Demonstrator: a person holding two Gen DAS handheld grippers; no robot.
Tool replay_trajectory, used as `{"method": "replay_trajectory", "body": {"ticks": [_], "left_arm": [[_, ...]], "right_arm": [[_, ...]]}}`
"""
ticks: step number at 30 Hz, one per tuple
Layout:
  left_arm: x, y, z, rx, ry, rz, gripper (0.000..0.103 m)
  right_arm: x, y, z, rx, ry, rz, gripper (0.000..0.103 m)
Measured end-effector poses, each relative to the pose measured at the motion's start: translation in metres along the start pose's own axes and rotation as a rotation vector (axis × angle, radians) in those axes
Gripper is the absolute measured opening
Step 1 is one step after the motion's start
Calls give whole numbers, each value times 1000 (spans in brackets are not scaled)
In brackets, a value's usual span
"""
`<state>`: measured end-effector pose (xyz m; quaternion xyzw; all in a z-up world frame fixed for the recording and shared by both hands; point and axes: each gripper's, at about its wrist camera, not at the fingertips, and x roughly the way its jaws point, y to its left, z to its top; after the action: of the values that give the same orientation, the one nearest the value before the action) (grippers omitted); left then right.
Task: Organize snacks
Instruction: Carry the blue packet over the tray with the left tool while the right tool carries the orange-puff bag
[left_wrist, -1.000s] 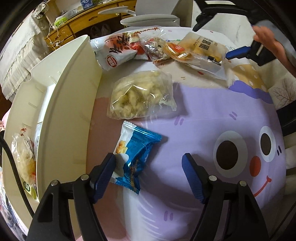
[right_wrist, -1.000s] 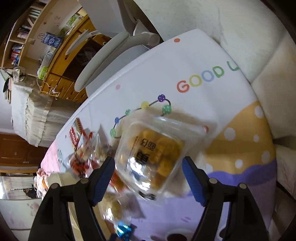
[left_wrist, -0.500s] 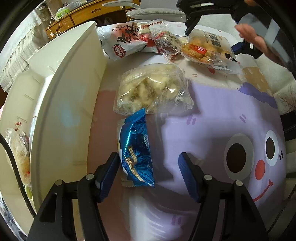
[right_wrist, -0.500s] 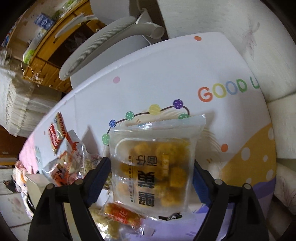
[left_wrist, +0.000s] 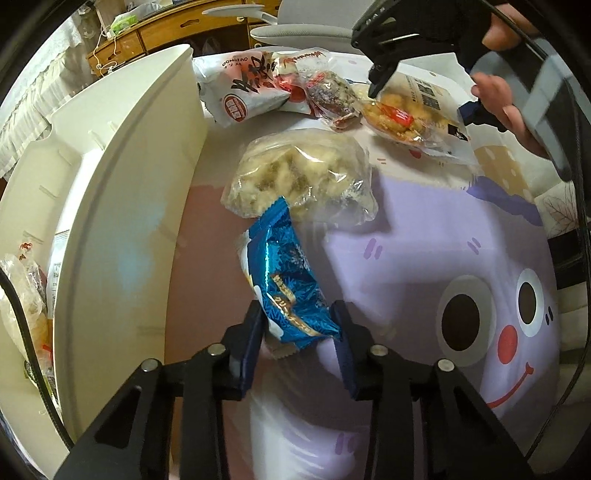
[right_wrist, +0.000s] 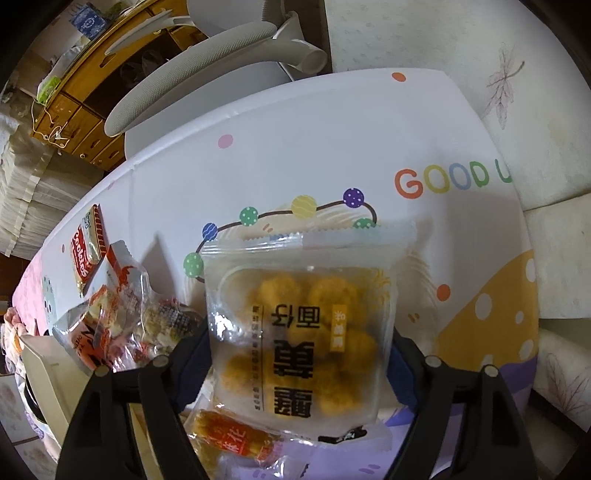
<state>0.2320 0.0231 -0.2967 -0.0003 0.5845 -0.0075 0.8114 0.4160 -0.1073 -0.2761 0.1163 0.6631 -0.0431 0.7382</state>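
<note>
A blue foil snack packet (left_wrist: 288, 273) stands tilted off the cartoon tablecloth, its lower end between the blue pads of my left gripper (left_wrist: 298, 325). The jaws are closing and the pads press its sides. A clear packet of yellow-orange pieces (right_wrist: 306, 317) fills the right wrist view, where my right gripper (right_wrist: 299, 354) points straight down. Those jaws are also closing, and the packet's edges cover the inner sides of both pads. In the left wrist view the right gripper (left_wrist: 421, 99) straddles the same packet (left_wrist: 406, 122) at the far right.
A tall white organizer bin (left_wrist: 122, 206) stands along the left with snack bags inside. A clear bag of pale pieces (left_wrist: 299, 177) lies just beyond the blue packet. White-and-red packets (left_wrist: 247, 92) are piled at the far edge. A person's hand (left_wrist: 506, 107) holds the right gripper.
The left jaws narrowed onto the blue packet, which turned from lying flat to standing on end. The right gripper came down over the clear packet and drew in at its sides.
</note>
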Motion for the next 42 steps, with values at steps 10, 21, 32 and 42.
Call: {"method": "replay_trajectory", "body": {"ticks": [10, 21, 32, 42], "left_arm": [[-6, -3, -7, -15, -11, 1, 15], [-16, -2, -26, -46, -23, -61, 13], [-64, -2, -46, -60, -144, -147, 13], [-123, 2, -61, -74, -235, -151, 13]], "right_arm": [[-17, -2, -34, -52, -77, -2, 66], [-71, -1, -86, -233, -343, -46, 65], [-126, -11, -167, -449, -738, -154, 65], [-157, -23, -204, -463, -748, -51, 65]]}}
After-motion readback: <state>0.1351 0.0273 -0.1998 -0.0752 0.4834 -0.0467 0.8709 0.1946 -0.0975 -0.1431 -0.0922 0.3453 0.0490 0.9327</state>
